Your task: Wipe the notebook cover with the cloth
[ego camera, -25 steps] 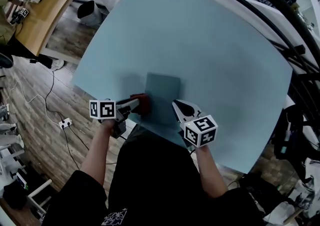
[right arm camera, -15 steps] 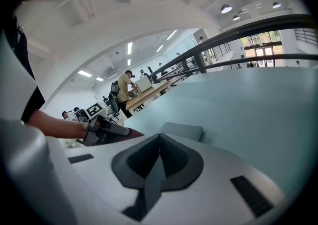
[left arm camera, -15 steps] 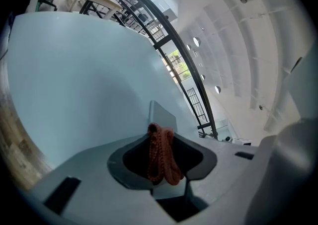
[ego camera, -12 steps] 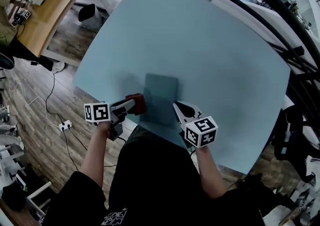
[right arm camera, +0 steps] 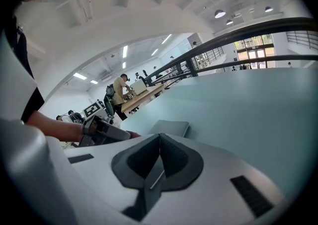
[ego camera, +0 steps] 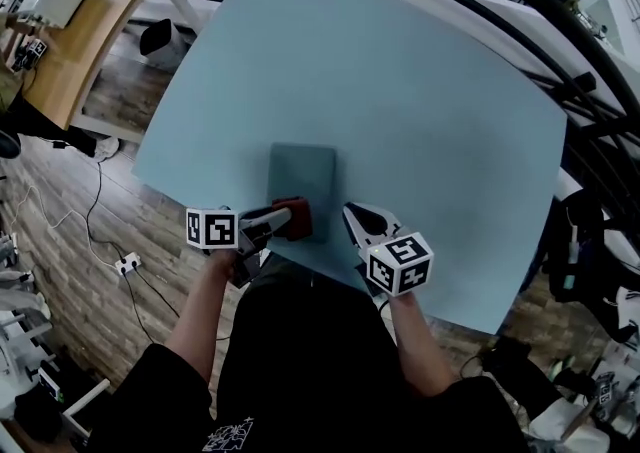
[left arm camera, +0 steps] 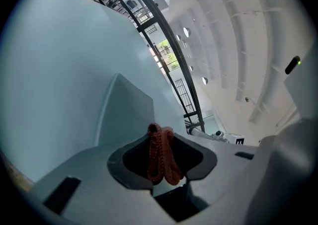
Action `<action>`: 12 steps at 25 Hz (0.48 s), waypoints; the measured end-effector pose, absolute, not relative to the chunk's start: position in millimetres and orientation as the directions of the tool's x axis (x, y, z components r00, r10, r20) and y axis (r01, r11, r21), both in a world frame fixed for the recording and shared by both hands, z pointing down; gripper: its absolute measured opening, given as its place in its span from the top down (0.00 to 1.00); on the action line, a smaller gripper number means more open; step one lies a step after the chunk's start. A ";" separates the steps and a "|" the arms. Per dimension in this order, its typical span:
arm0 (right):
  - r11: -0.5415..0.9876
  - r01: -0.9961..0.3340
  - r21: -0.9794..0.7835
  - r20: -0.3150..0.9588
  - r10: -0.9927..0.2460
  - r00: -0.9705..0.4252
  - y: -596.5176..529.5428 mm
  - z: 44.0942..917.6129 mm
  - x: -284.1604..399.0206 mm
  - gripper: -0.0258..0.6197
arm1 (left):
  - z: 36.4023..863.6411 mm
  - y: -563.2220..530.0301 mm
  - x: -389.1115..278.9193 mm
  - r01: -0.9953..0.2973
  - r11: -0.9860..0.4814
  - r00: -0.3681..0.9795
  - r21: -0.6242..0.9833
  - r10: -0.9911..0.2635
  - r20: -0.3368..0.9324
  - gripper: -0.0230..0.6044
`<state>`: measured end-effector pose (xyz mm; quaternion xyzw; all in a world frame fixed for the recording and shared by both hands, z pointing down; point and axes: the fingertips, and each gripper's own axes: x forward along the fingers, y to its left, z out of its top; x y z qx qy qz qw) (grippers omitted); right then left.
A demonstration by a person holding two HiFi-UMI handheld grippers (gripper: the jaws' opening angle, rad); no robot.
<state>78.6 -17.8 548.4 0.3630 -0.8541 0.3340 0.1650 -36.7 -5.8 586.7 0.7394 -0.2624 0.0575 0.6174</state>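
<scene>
A grey-blue notebook (ego camera: 302, 184) lies closed near the front edge of the pale blue table (ego camera: 420, 91). My left gripper (ego camera: 285, 219) is shut on a red knitted cloth (ego camera: 295, 217), which rests on the notebook's near left corner. In the left gripper view the cloth (left arm camera: 162, 154) is pinched between the jaws, with the notebook (left arm camera: 125, 112) just ahead. My right gripper (ego camera: 356, 218) sits shut and empty just right of the notebook's near end. The right gripper view shows the notebook (right arm camera: 169, 128) and the left gripper (right arm camera: 107, 132) ahead to the left.
The table's front edge (ego camera: 330, 266) runs right under both grippers. Black railings (ego camera: 560, 91) run behind and to the right of the table. A wooden desk (ego camera: 75, 31) stands at the far left, and cables with a power strip (ego camera: 125, 263) lie on the wood floor.
My left gripper has carried the cloth rightward from beside the notebook onto its near left corner. The right gripper has held its place.
</scene>
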 end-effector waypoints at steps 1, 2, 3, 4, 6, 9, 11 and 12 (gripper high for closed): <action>0.505 -0.736 -0.450 0.528 -0.514 -0.676 -15.7 549.7 82.9 0.95 | 588.8 -3.2 -30.3 -0.454 -0.103 0.862 0.885 -0.302 0.407 0.75; 0.497 -0.742 -0.450 0.531 -0.519 -0.669 -13.4 550.8 87.3 0.95 | 590.8 -0.4 -24.2 -0.450 -0.106 0.868 0.887 -0.287 0.406 0.75; 0.489 -0.748 -0.449 0.535 -0.524 -0.663 -11.0 551.8 91.3 0.95 | 592.8 2.3 -18.6 -0.445 -0.108 0.873 0.889 -0.271 0.405 0.75; 0.480 -0.754 -0.448 0.538 -0.529 -0.657 -8.7 552.7 94.9 0.95 | 594.8 4.8 -13.6 -0.441 -0.110 0.879 0.891 -0.255 0.403 0.75; 0.465 -0.763 -0.448 0.543 -0.537 -0.646 -4.6 554.3 100.9 0.95 | 598.3 9.0 -4.8 -0.432 -0.112 0.888 0.895 -0.228 0.400 0.75; 0.449 -0.774 -0.446 0.548 -0.547 -0.633 0.3 556.4 109.3 0.95 | 602.4 14.3 8.1 -0.422 -0.114 0.897 0.900 -0.197 0.395 0.75; 0.440 -0.780 -0.444 0.550 -0.553 -0.625 2.5 556.8 114.6 0.95 | 605.1 17.1 15.6 -0.419 -0.116 0.901 0.900 -0.178 0.396 0.75; 0.437 -0.783 -0.444 0.551 -0.556 -0.623 3.5 556.9 116.7 0.95 | 607.3 18.1 18.0 -0.420 -0.116 0.901 0.900 -0.170 0.399 0.75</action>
